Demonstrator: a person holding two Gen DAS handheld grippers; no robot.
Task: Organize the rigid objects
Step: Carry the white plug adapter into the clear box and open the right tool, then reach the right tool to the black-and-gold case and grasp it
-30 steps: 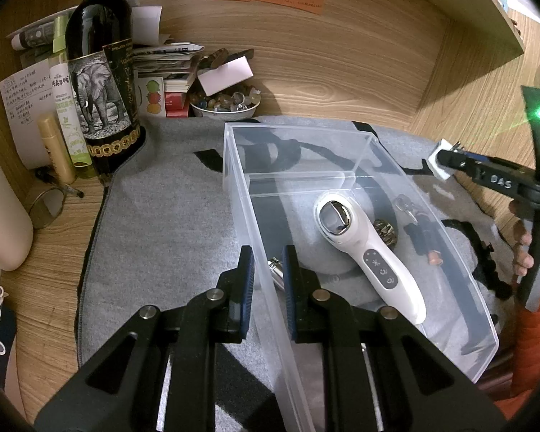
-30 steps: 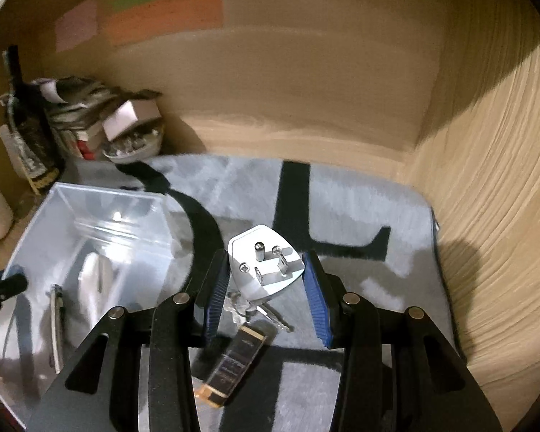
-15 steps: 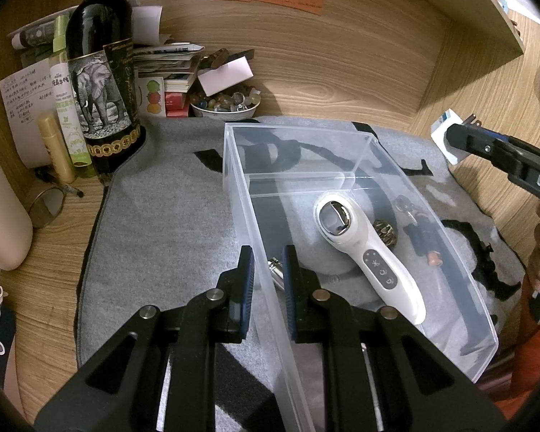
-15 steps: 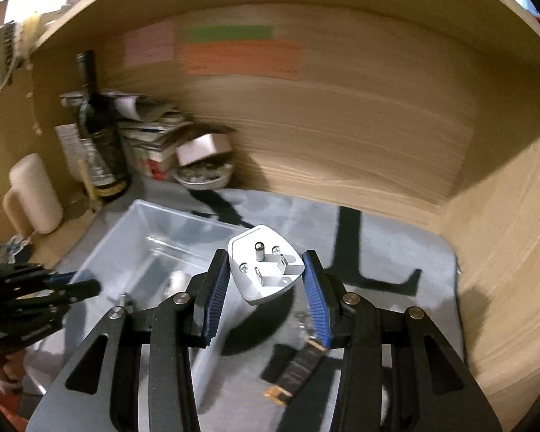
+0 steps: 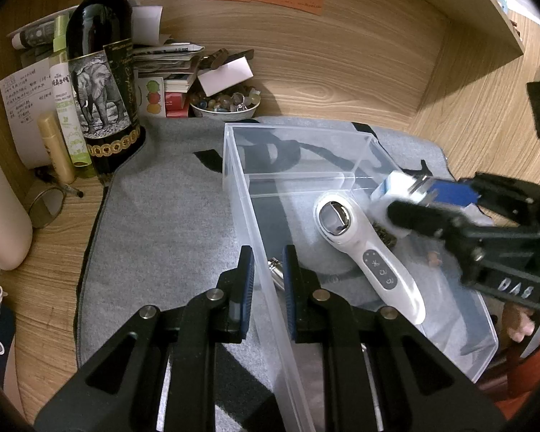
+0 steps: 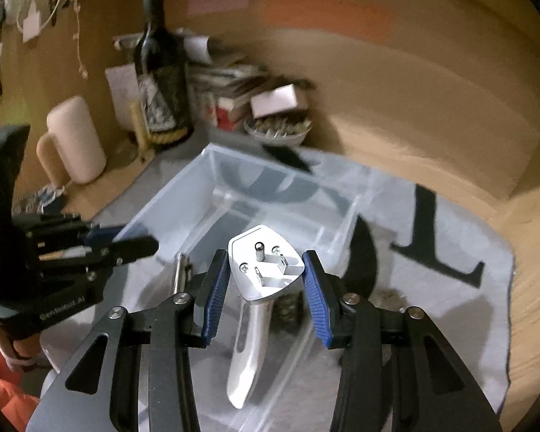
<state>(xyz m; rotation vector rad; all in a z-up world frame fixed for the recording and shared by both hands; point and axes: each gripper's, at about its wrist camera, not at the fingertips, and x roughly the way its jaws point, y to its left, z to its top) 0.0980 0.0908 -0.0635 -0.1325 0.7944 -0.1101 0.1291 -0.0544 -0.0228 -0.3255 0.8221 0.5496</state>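
Observation:
My right gripper (image 6: 266,273) is shut on a white plug adapter (image 6: 266,261), prongs facing the camera, and holds it above the clear plastic box (image 6: 212,180). In the left wrist view the right gripper (image 5: 406,203) hovers with the adapter (image 5: 390,189) over the box's right side. My left gripper (image 5: 266,270) is shut on the box's near left wall (image 5: 250,223). Inside the box lie a white handheld device (image 5: 363,252), a small metal piece (image 5: 277,270) and a dark round item.
A grey mat (image 5: 162,216) covers the wooden desk. A wine bottle (image 5: 102,72), tubes, papers and a bowl of stones (image 5: 225,104) stand at the back left. A cream mug (image 6: 72,140) stands to the left. Wooden walls enclose the back and right.
My right gripper has carried the plug adapter from above the mat at the right to over the box. My left gripper has stayed on the box wall.

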